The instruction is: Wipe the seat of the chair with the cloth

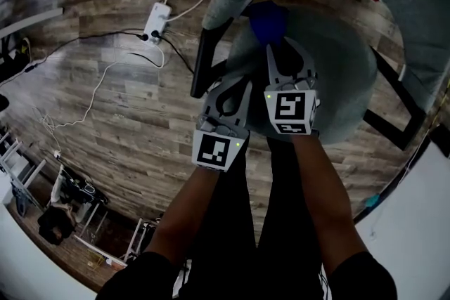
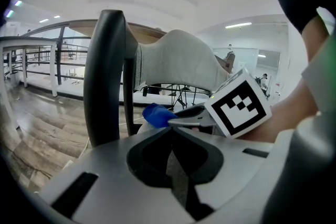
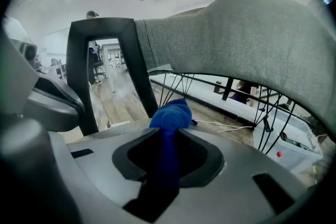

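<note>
While over the seat [image 1: 341, 84], cloth [image 3: 171, 113] tight inside right hand-held gripper [image 3: 168, 131]

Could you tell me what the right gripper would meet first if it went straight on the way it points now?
Likely the chair's grey backrest, near its lower edge, led by the blue cloth the right gripper clamps; depth is unclear.

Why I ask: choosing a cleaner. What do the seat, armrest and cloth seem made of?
Seat: matte grey fabric, likely; the matching backrest shows a fine weave and a seam. Armrest: probably moulded plastic, black, smooth, slight sheen. Cloth: soft blue textile, perhaps microfibre; it bunches limply.
</note>
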